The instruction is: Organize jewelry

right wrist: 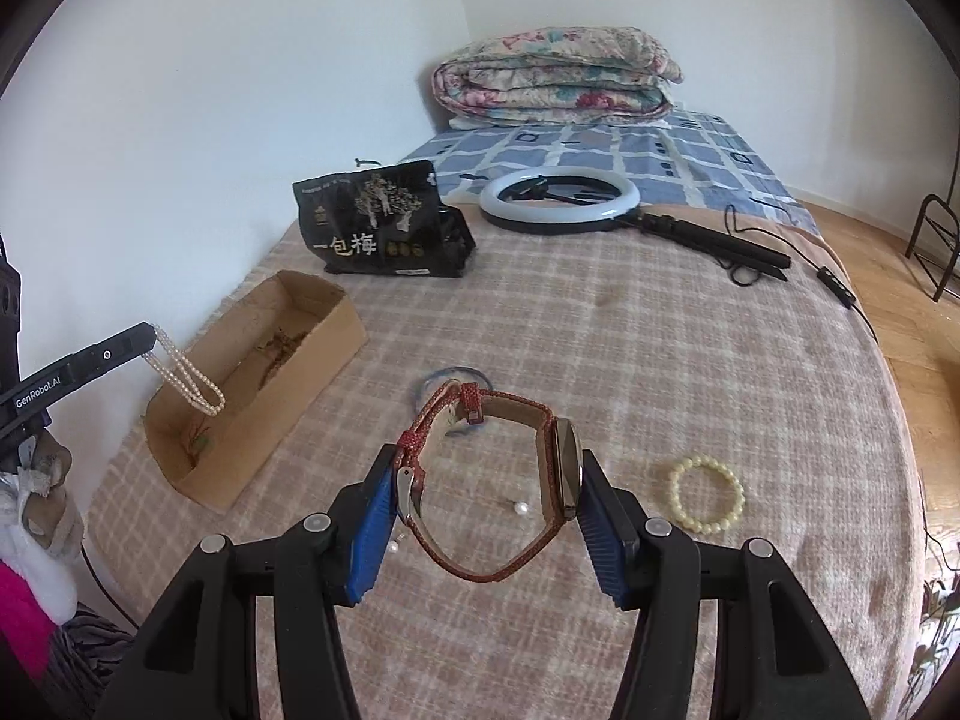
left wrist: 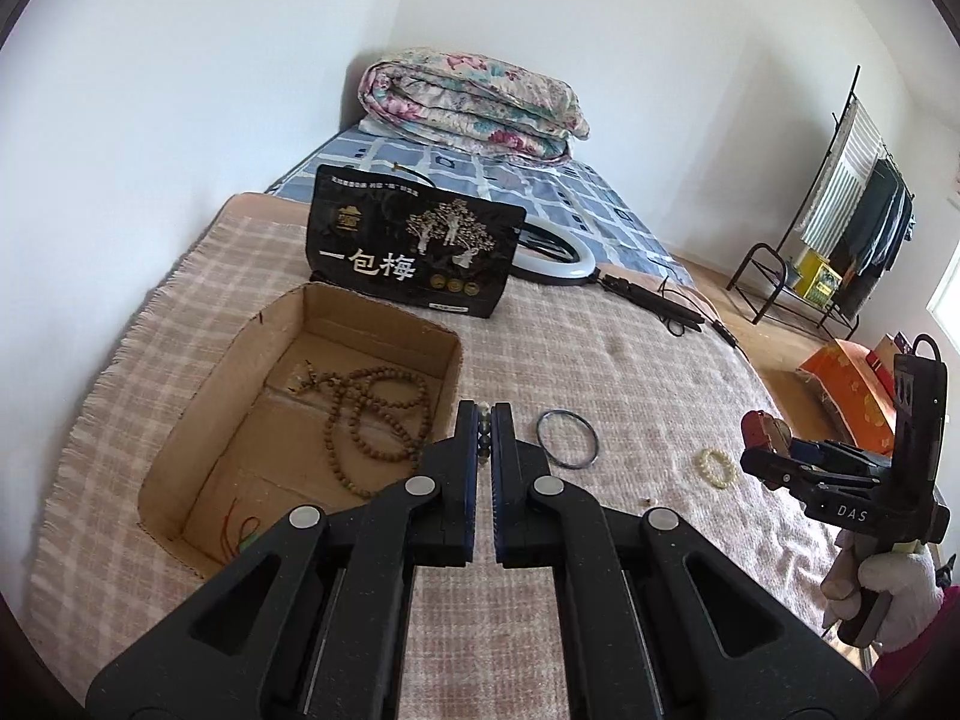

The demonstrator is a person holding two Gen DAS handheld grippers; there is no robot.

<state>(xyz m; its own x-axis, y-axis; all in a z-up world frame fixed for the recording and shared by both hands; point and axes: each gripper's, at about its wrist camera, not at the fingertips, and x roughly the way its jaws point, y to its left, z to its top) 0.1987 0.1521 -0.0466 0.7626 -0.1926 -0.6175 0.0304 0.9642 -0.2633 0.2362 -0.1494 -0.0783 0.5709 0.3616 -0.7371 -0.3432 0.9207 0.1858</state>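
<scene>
1. A pearl necklace [right wrist: 189, 375] is being pinched at the very tip of the left gripper [left wrist: 485, 420], whose jaws are clamped tight; the strand is hanging in a doubled loop above the near end of the cardboard box [right wrist: 312, 354]. In the left wrist view only a few beads are showing between the pads.
2. A red-strapped wristwatch [right wrist: 498, 480] is being gripped across its width by the right gripper [right wrist: 489, 516]: one blue pad is being pressed against the buckle side, the other against the watch case, and the watch is being held clear of the blanket [right wrist: 660, 360].
3. The necklace is judged light, limp and prone to swinging; being held at one point, it is likely to pool wherever it is lowered, and its thread is probably fragile under a pull.
4. The watch is judged heavier at the case, with a pliant strap that is bowing; the case edge is the firmer hold, while the metal may be slippery.
5. A wooden bead mala [left wrist: 372, 420] is already lying in the box.
6. A dark bangle [left wrist: 567, 439], a pale bead bracelet [right wrist: 708, 495] and loose pearls [right wrist: 521, 507] are still lying on the blanket.
</scene>
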